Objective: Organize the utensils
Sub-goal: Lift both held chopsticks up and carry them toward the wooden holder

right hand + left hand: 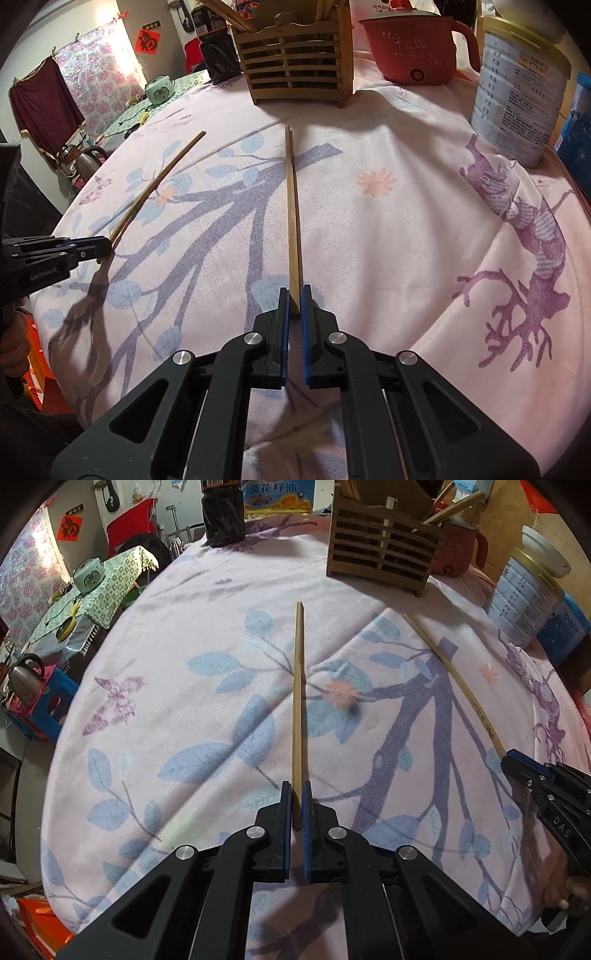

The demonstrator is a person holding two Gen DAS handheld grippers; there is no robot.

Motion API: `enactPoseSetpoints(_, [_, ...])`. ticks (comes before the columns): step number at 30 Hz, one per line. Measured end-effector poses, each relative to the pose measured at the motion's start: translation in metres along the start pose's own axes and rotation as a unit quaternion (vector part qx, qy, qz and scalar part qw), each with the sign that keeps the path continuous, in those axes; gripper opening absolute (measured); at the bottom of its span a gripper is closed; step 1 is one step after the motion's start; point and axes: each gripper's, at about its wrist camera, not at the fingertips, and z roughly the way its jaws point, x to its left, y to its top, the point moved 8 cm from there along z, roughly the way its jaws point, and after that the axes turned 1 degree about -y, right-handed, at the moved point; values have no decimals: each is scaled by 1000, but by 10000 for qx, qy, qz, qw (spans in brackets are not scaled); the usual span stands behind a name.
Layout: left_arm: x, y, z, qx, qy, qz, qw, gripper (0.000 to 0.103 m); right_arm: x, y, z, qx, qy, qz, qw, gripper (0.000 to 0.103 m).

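Nearest, the left tongs (296, 794) are clamped tight on the near end of a chopstick (298, 701), which runs straight away from them toward the wooden holder (380, 548) at the far side of the bench (166, 635). The right tongs (294, 297) are likewise closed on the near end of a second chopstick (293, 206), also pointing at the wooden holder and lying to the right of the first. Both sticks stop short of the holder, over the pink flowered cloth (406, 229). Left of the holder stands a dark bottle (222, 517); right of it sit a red pot (417, 48) and a tall tin (517, 96).
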Motion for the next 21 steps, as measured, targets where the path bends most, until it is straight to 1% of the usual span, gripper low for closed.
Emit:
enactPoseSetpoints(3, [0, 9, -16, -166, 10, 33, 9999, 5, -6, 9, -14, -188, -40, 48, 9998, 7])
enactPoseSetpoints(6, [2, 26, -37, -433, 23, 45, 9990, 5, -12, 23, -34, -451, -53, 149, 9989, 7])
enactPoseSetpoints(14, [0, 67, -92, -1082, 16, -19, 9941, 5, -14, 68, -89, -1273, -21, 205, 9917, 7])
enactPoseSetpoints(17, [-6, 79, -110, -1223, -32, 26, 9925, 5, -13, 86, -113, -1599, 36, 177, 9870, 7])
enactPoseSetpoints(21, [-15, 90, -130, -1310, -213, 12, 9912, 5, -11, 102, -136, -1876, 129, 168, 9820, 7])
